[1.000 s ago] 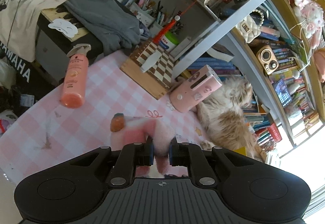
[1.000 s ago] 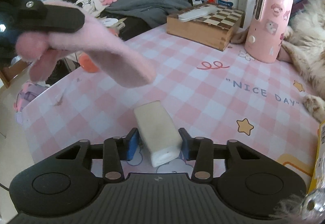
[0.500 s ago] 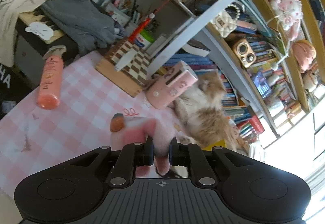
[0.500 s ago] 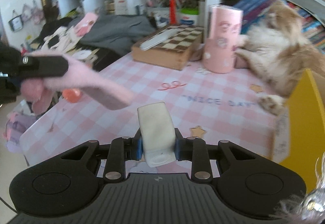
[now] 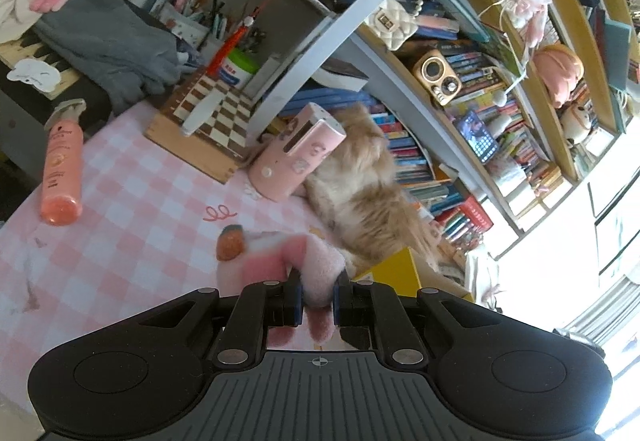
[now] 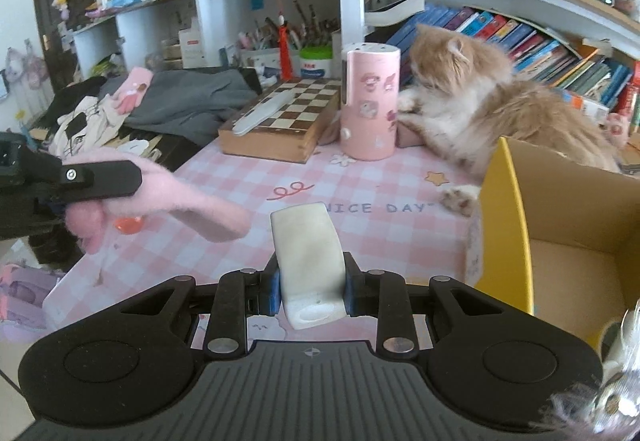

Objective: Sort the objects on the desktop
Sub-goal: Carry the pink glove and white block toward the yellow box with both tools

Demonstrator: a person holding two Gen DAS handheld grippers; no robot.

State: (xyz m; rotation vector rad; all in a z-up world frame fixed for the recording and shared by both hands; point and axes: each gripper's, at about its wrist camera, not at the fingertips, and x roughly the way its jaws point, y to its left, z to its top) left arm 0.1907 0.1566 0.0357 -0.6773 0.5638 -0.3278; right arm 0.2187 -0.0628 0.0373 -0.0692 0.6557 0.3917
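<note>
beside the yellow box (image 6: 508, 225) a cat (image 6: 500, 109) sprawls behind the pink cylinder (image 6: 370, 101).

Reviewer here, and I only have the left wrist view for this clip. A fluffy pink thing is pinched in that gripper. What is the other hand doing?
Observer: The right gripper is shut on a white block, held above the table.
Reviewer: I see only a yellow corner behind the pink thing. What is it?
Observer: An open cardboard box with a yellow outer wall, at the right gripper's right.
Reviewer: Is the cat's head visible to you?
Observer: Yes, the cat faces the pink cylinder, front paws beside it.
</note>
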